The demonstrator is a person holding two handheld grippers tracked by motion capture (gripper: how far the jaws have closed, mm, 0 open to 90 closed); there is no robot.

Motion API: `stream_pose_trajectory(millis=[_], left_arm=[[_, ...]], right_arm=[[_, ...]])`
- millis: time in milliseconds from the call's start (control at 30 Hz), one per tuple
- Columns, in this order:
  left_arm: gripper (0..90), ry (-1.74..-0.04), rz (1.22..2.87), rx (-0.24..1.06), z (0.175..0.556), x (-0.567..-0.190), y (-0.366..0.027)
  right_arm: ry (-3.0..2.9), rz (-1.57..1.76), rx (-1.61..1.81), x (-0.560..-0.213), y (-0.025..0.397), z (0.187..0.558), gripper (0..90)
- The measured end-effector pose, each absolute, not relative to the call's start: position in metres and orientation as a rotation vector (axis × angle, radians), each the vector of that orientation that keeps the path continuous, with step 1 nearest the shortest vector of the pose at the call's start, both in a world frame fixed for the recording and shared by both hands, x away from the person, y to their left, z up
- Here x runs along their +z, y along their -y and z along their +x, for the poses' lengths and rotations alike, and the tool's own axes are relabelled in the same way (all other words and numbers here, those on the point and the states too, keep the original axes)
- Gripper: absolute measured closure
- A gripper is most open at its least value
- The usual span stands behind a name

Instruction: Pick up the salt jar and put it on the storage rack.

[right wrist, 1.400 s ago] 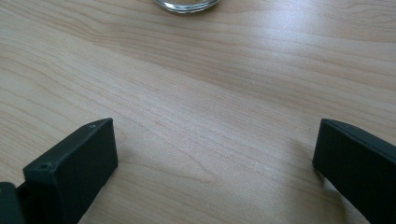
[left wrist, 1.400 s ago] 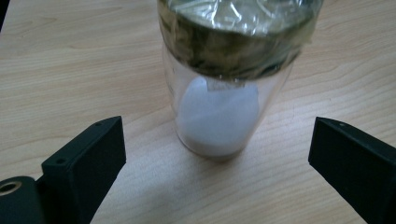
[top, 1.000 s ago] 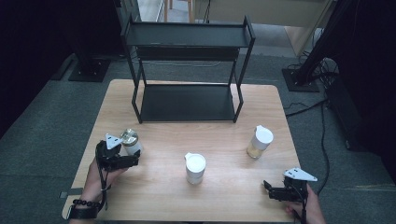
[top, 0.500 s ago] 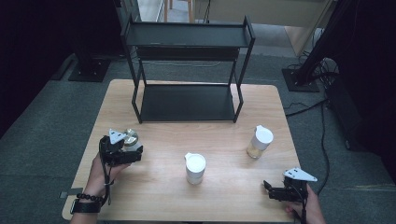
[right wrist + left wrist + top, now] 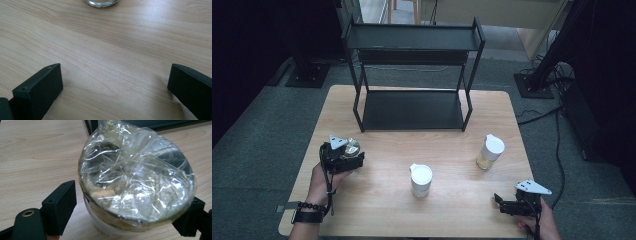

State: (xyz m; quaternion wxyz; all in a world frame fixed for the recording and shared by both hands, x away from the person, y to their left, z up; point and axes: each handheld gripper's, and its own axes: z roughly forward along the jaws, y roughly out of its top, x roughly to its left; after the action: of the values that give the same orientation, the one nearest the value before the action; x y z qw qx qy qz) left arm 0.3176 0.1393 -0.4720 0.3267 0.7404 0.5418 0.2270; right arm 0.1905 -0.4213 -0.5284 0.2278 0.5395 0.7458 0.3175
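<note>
Your left gripper (image 5: pixel 347 159) has its 2 black jaws spread around the round, plastic-wrapped glass jar (image 5: pixel 135 180) at the left of the light wooden table (image 5: pixel 377 200); contact is unclear. Your right gripper (image 5: pixel 504 202) rests wide open, holding nothing.

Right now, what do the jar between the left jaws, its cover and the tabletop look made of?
Jar: seemingly clear glass or plastic, pale contents showing through the wall; hard to tell which. Cover: thin clear plastic film, glossy, crinkled, with bright highlights, stretched over the mouth. Table: light wood or wood-look laminate, smooth satin finish with visible grain lines and soft reflections. The left gripper straddles the jar.
</note>
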Motion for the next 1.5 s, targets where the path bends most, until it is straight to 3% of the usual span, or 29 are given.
stream_pose_trajectory(millis=[233,267,400,1500], left_arm=[[17.7,-1.421,1.959,0.597,0.321,-0.475,-0.137],[23.4,-1.425,1.957,0.592,0.322,-0.476,-0.137],[29.2,-1.424,1.944,0.585,0.321,-0.476,-0.135],[30.5,-1.444,1.963,0.615,0.332,-0.471,-0.114]], right_arm=[[-2.055,1.486,0.874,-0.528,0.421,0.191,0.0],[-2.058,1.488,0.876,-0.528,0.422,0.191,0.0],[-2.054,1.486,0.874,-0.528,0.421,0.191,0.0],[-2.055,1.480,0.874,-0.528,0.421,0.190,0.0]])
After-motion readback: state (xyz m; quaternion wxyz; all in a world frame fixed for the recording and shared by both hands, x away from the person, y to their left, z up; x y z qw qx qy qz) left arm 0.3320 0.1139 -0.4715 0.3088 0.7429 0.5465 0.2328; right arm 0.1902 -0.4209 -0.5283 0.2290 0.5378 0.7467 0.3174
